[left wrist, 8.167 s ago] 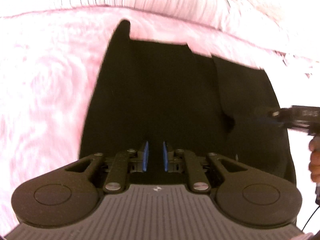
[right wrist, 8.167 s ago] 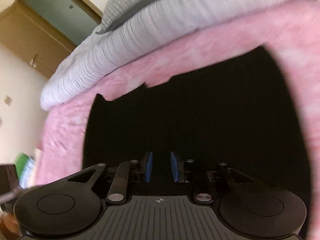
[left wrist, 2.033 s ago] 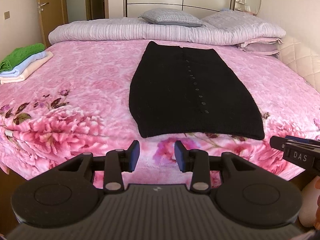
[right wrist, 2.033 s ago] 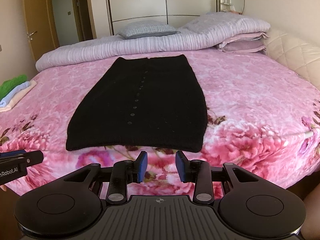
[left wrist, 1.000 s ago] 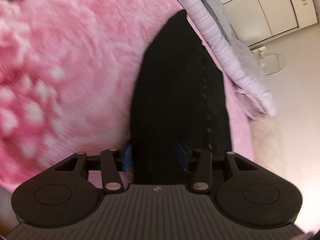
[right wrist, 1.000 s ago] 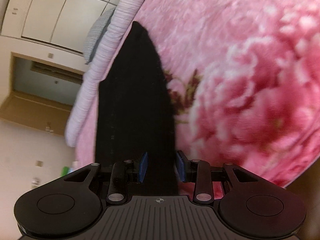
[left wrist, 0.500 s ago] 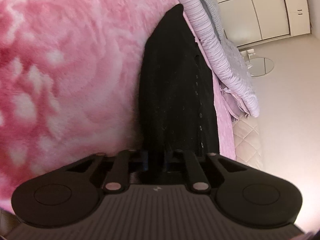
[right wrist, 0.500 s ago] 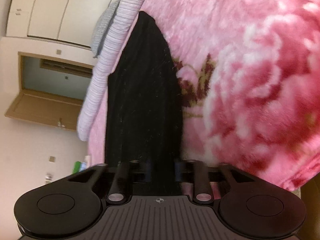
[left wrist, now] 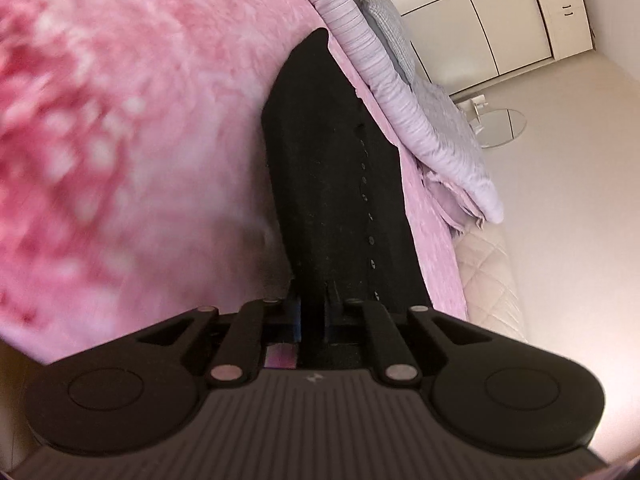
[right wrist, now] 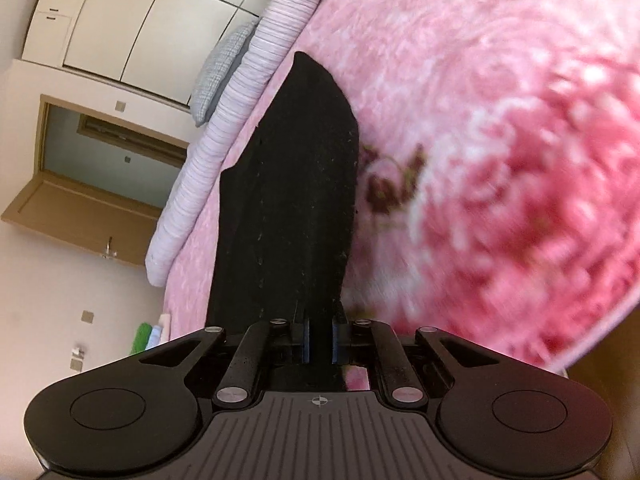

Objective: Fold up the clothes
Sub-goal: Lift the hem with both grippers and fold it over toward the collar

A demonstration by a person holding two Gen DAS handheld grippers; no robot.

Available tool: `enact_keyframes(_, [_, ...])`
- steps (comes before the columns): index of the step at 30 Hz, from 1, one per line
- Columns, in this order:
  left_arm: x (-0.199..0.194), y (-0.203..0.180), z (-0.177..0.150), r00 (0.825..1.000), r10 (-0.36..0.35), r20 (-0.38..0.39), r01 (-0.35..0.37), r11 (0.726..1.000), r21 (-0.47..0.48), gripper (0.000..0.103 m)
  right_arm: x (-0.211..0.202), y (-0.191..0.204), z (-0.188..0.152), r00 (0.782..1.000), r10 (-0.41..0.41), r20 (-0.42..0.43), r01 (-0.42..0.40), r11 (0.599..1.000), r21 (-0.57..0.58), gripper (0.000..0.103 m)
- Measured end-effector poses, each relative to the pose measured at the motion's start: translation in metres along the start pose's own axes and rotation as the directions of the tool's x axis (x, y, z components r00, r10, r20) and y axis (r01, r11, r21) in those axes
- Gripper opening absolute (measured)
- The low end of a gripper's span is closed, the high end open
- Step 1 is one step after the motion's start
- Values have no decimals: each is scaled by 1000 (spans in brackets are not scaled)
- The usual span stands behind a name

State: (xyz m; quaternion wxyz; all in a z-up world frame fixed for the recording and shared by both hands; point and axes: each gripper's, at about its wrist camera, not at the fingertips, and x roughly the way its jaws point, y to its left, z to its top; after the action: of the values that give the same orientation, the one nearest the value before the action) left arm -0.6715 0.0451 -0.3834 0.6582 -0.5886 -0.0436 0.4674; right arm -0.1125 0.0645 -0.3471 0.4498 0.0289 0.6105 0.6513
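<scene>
Gripping black garment (left wrist: 336, 184): left tongs (left wrist: 313, 318), right tongs (right wrist: 319, 340).

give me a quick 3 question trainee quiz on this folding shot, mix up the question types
1. True or false: the left gripper is shut on the black buttoned garment.
2. What does the right gripper hold? A) grey pillow B) the black garment's hem C) nothing
3. Fill in: the garment lies on a pink floral ____.

Key: 1 true; 2 B; 3 blanket.
</scene>
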Motion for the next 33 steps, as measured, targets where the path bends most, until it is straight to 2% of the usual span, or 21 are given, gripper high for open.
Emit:
enact_keyframes(5, [-33, 10, -41, 1000, 8, -30, -9, 1000, -29, 6, -36, -21, -35, 999, -15, -53, 17, 999, 35, 8])
enact_keyframes(9, [-46, 6, -51, 999, 2, -48, -4, 999, -41, 6, -53, -27, -45, 996, -2, -92, 8, 998, 56, 8])
enact_keyframes(12, [-51, -20, -33, 998, -51, -35, 51, 999, -1, 7, -57, -5, -30, 996, 26, -91, -28, 999, -16, 8])
enact_keyframes(16, [-42, -65, 15, 995, -99, -4, 99, 989, 112, 7, -47, 38, 14, 995, 97, -35, -101, 987, -126, 9])
enact_keyframes(20, [-3, -96, 75, 992, -120, 25, 114, 979, 172, 8, -34, 78, 60, 986, 168, 17, -160, 960, -229, 9])
enact_keyframes(21, [12, -100, 91, 993, -116, 31, 108, 978, 178, 9, -21, 82, 75, 986, 164, 40, -151, 964, -217, 9])
enact_keyframes(24, [66, -98, 134, 998, -55, 44, 48, 989, 140, 13, 25, 84, 116, 988, 123, 88, -107, 981, -164, 12])
enact_keyframes(26, [99, -88, 157, 998, 40, 44, -44, 993, 112, 15, 57, 77, 139, 993, 66, 100, -54, 991, -119, 34])
enact_keyframes(28, [112, -81, 166, 991, 113, 67, -121, 984, 131, 17, 74, 69, 150, 991, -20, 133, 35, 993, -111, 43])
enact_keyframes(30, [116, -73, 167, 987, 142, 78, -153, 975, 161, 30, 85, 60, 152, 988, -69, 140, 89, 986, -142, 44])
enact_keyframes(33, [115, -56, 159, 981, 183, 60, -191, 961, 199, 30, 93, 44, 146, 985, -123, 119, 148, 960, -237, 46])
